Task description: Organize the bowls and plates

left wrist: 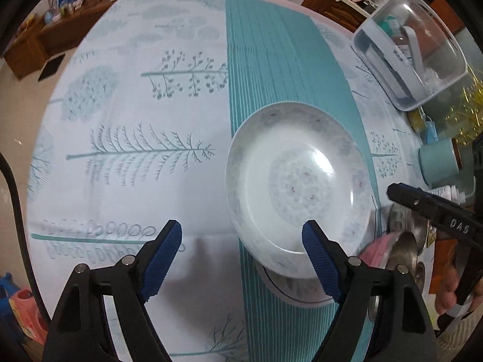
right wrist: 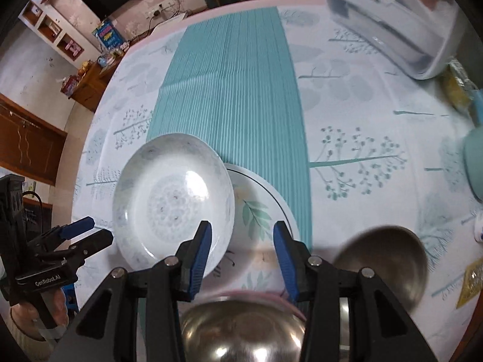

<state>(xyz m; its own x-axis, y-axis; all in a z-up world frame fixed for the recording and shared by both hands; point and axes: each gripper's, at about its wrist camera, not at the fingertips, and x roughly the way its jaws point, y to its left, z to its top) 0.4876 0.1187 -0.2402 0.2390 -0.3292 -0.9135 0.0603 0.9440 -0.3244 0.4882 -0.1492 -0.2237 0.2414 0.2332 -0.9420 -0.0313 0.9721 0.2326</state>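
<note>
Partly hidden under the white bowl (right wrist: 173, 196), a leaf-patterned plate (right wrist: 259, 211).

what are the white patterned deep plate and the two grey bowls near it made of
White deep plate with faint grey floral pattern: probably glazed ceramic or opal glass; it is glossy with a sharp bright highlight, though melamine can't be excluded. Grey round bowl at the bottom edge: looks like polished stainless steel, with mirror-like reflections. Grey bowl to its right: likely the same metal, duller sheen, blurred.
</note>
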